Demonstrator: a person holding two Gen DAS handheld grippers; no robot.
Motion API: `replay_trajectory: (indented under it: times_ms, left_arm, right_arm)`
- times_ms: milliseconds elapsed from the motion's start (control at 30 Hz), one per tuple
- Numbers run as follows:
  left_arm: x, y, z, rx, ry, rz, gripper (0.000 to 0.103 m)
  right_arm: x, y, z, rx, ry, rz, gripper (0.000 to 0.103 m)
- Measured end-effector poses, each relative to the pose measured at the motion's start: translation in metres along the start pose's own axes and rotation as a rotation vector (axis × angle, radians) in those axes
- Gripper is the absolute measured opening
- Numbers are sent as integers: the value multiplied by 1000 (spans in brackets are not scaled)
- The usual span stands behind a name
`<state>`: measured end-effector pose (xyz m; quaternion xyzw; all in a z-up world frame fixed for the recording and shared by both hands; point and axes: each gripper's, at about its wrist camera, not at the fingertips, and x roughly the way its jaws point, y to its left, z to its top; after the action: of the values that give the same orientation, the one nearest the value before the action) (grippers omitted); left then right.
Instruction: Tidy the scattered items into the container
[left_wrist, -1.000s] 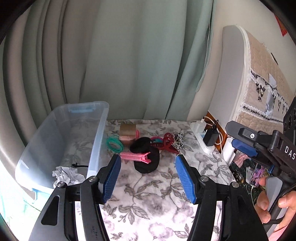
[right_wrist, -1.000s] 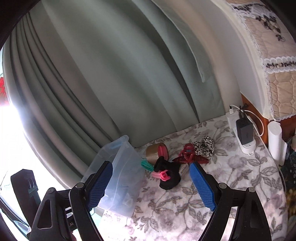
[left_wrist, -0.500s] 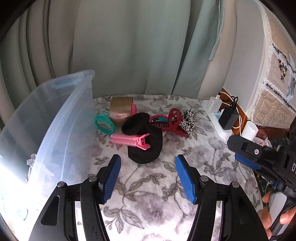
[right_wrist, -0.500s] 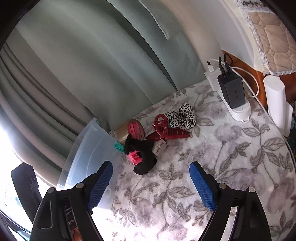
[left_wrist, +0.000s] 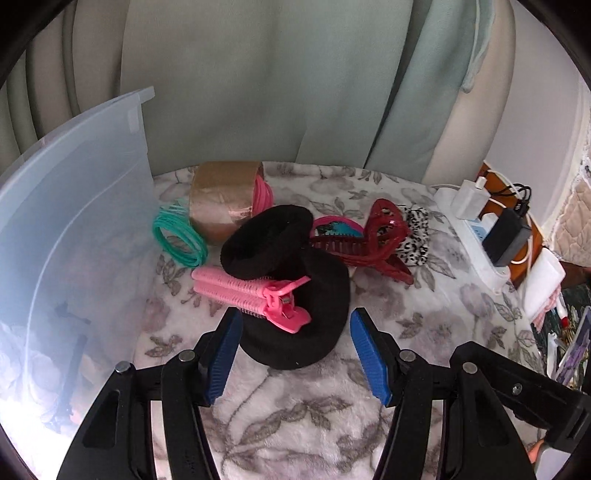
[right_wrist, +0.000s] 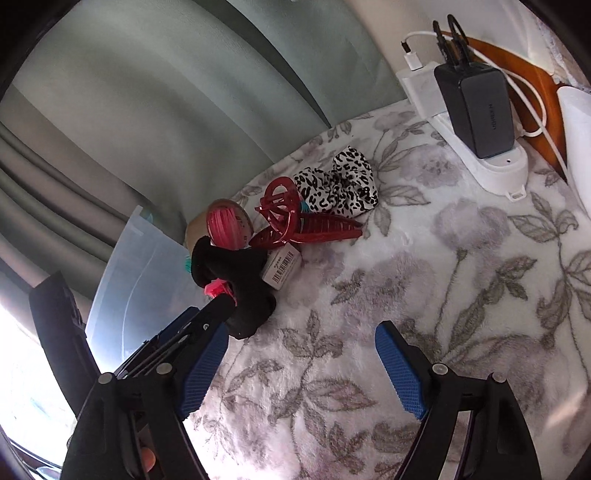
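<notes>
At the far left of the floral blanket (left_wrist: 295, 413) stands the clear plastic container (left_wrist: 74, 206), my landmark for everything else. Just right of its wall I see teal hair ties (left_wrist: 177, 236) leaning on a brown tape roll (left_wrist: 221, 199), with pink hair ties (left_wrist: 263, 195) at the roll's other end. Further right of the container lies a black band (left_wrist: 295, 280), and a pink clip (left_wrist: 255, 293) rests across it. My left gripper (left_wrist: 295, 349) has its jaws spread, the blue pads flanking the near edge of the black band without pressing on it, as far as I can tell. Right again from the container come a dark red claw clip (left_wrist: 373, 240), then a leopard-print scrunchie (left_wrist: 417, 236). Farthest from the container, a white power strip (left_wrist: 480, 240) carries a black charger (left_wrist: 504, 236). My right gripper (right_wrist: 299, 369) is spread wide over bare blanket, holding nothing; its jaws have just been closing slightly.
</notes>
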<state>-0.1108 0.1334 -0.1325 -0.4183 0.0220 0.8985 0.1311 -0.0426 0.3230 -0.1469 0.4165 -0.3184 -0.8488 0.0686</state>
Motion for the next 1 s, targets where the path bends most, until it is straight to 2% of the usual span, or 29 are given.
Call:
replay_trajectory:
  times_ms: [67,200,267,500,600,733,833,900,967,1000]
  left_arm:
    - [4,3,0,2,-4,11,61]
    - [12,13,-1,-25,9,8,47]
    - [13,17,-1,-35,11,12,44]
    - [11,27,-1,-53,8,-34,30]
    - [9,29,-2,-54,5,-41,30]
    - [7,29,-3,-43,1,-45,28]
    - [5,28,-3,-36,-2,-47,26]
    - [4,27,-3,-27,-4,-46,24]
    - [2,25,-3,-20,-5,-50,23]
    - [0,25,-3,-19,-3,-63,22]
  right_arm:
    - [9,3,3,-17,13,5,83]
    - [28,11,9,-52,41,18,80]
    - [37,13,13,-64,50,24,78]
    - [64,25,21,-116,90,54,68]
    - [72,28,23,-134,108,66,63]
    - [81,31,24,-134,129,91,50]
    - [85,35,23,-139,135,101,48]
    - [87,38,23,-139,136,110,41]
    - [86,38,22,-126,131,118,20]
    - [84,38,22,-121,129,113,17]
